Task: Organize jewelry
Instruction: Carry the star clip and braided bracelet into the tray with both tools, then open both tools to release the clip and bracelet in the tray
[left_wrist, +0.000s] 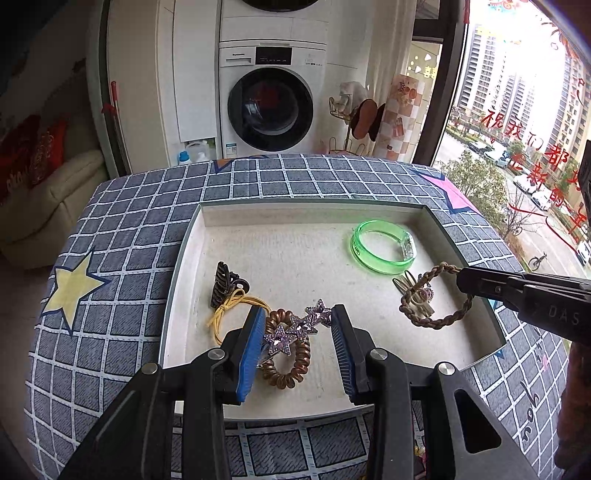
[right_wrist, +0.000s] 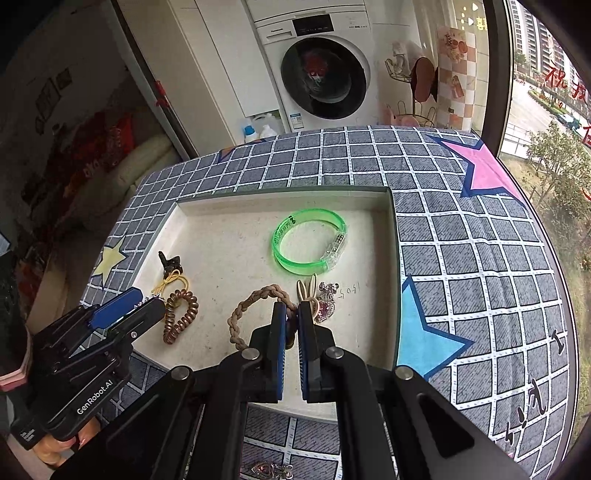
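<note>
A white tray (left_wrist: 295, 218) lies on a checked cloth. My left gripper (left_wrist: 298, 332) is open, its blue pads either side of a purple star hair clip (left_wrist: 295, 326) that rests over a brown coil hair tie (left_wrist: 286, 369). My right gripper (right_wrist: 291, 314) is shut on a brown braided hair band (right_wrist: 255, 299) and holds it over the tray; in the left wrist view the band (left_wrist: 436, 321) hangs from the right gripper (left_wrist: 460, 275). A green bangle (left_wrist: 384, 245) lies at the tray's far right, also in the right wrist view (right_wrist: 308, 245).
In the tray lie a black claw clip (left_wrist: 221, 282), a yellow elastic (left_wrist: 229, 310), a bunny hairpin (right_wrist: 307, 291) and a pink gem piece (right_wrist: 327, 304). Beyond the table stand a washing machine (left_wrist: 271, 103) and a window (left_wrist: 517, 129) at the right.
</note>
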